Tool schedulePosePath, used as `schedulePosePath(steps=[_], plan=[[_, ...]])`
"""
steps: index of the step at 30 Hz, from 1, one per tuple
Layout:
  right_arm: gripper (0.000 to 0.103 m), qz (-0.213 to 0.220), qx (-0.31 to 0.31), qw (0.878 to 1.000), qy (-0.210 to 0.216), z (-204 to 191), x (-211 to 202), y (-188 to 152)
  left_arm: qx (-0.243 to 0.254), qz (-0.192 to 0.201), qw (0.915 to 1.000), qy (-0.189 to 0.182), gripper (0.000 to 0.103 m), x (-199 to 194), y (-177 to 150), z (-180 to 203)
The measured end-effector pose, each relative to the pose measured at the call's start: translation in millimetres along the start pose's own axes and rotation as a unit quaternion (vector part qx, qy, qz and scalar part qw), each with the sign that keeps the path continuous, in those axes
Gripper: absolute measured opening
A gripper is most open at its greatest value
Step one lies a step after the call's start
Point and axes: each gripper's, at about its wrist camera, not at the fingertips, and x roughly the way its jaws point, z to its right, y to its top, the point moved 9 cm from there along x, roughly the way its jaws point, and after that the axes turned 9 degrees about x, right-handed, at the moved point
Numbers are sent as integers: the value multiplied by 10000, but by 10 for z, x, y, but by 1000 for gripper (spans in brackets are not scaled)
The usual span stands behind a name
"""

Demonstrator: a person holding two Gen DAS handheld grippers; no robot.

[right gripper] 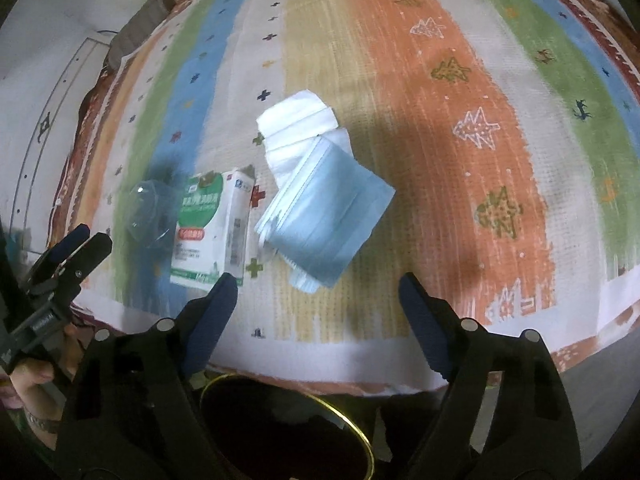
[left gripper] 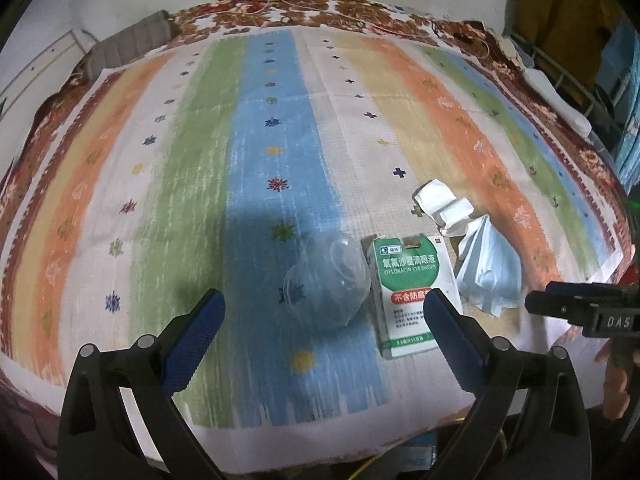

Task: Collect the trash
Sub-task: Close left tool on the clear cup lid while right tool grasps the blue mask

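Trash lies near the front edge of a striped cloth: a clear plastic lid (left gripper: 328,276) (right gripper: 150,212), a green-and-white eye-drops box (left gripper: 408,292) (right gripper: 210,228), a blue face mask (left gripper: 490,272) (right gripper: 328,216) and crumpled white tissue (left gripper: 440,204) (right gripper: 300,120). My left gripper (left gripper: 324,304) is open, its fingers either side of the lid and box, above them. My right gripper (right gripper: 316,292) is open just in front of the mask; it shows at the right edge of the left wrist view (left gripper: 560,304). A dark bin with a gold rim (right gripper: 288,428) stands below the table edge.
The striped cloth (left gripper: 280,140) covers a table over a red patterned cover (left gripper: 280,8). A grey folded item (left gripper: 132,44) lies at the far left corner. A metal rack (left gripper: 560,76) stands at the far right. My left gripper appears at the left of the right wrist view (right gripper: 76,252).
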Motion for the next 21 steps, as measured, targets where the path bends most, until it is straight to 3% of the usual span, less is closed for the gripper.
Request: schedulePosePath(steps=[8,12,14,17,19,21], plan=[[56,-111,208,9995,-201,71,237,186,199,-248,9994,164,92,296,83,65],[53,-211,200,9992,-287,53,375,201,247,-268,9992,162,85,394,136,77],[45,-183,11,9994,-308,-23,395,210,390,-256,9987,201,80,427,153,99],[28,-219,-135,9992,-313,-99,426,207,456,-374,9979,261,62,502,125,86],[22,-275,-133,9988,-374,-84,460,196,382,-503,9977,254,43,553,86,55],[17,-283,-69,9989,-366,-81,479,199,304,-543,9977,264,40,568,65,23]])
